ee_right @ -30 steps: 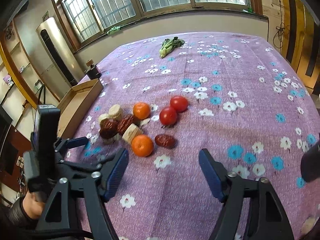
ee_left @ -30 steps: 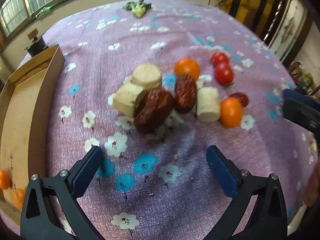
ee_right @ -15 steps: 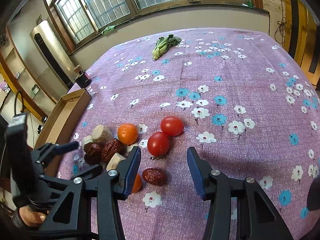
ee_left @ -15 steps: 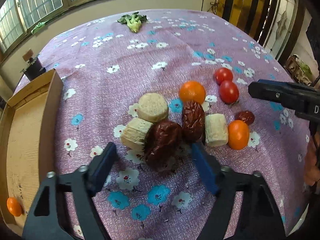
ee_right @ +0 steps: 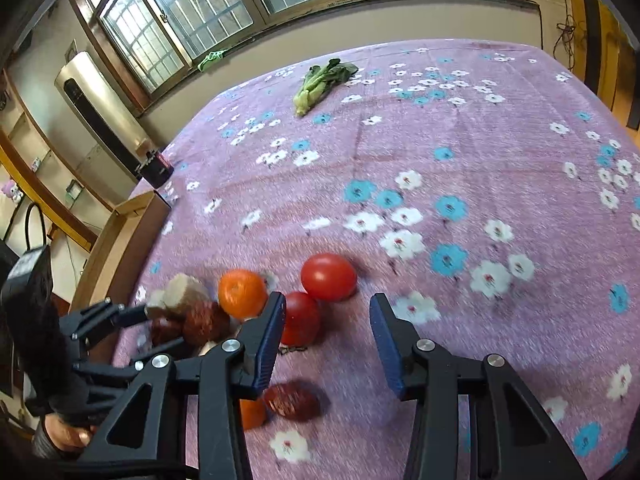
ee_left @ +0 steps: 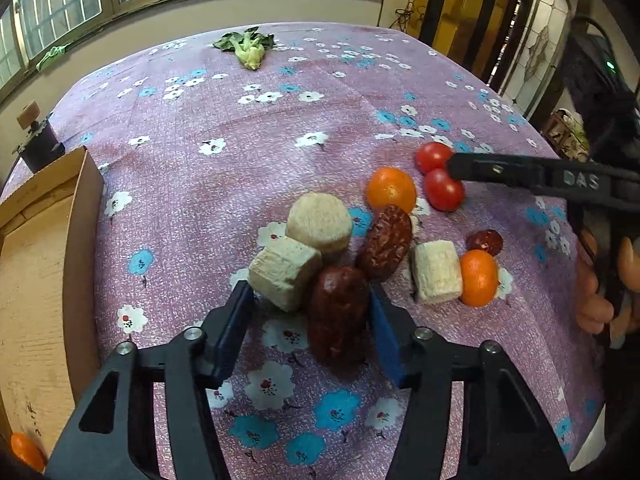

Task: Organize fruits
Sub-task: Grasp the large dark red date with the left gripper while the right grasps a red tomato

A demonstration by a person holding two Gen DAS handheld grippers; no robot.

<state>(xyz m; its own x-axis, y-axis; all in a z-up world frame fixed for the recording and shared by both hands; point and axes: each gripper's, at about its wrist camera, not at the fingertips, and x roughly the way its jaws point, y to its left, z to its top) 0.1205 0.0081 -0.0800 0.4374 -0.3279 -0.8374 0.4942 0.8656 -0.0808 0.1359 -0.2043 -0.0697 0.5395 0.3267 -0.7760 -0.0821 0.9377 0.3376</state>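
A pile of fruit lies on the purple flowered cloth (ee_left: 280,140). My left gripper (ee_left: 308,294) is closing around a large dark red date (ee_left: 338,312). Its right pad is at the date's side; its left pad stands off, beside a beige cut chunk (ee_left: 284,276). My right gripper (ee_right: 327,300) is also closing, low over the cloth. One red tomato (ee_right: 298,318) sits against its left finger and another tomato (ee_right: 329,276) lies just ahead; neither is pressed. Two tangerines (ee_left: 390,190) (ee_left: 478,278), a second date (ee_left: 384,242) and a small date (ee_left: 485,240) lie around them.
A cardboard box (ee_left: 80,248) stands at the table's left edge with a tangerine (ee_left: 26,450) inside. A green bok choy (ee_right: 320,80) lies at the far side. Two more beige chunks (ee_left: 320,222) (ee_left: 436,272) sit in the pile. A hand (ee_left: 596,304) holds the right tool.
Both grippers have narrowed their jaws. The left one has come forward until the large date sits between its fingers. The right one has moved forward and down to the tomatoes.
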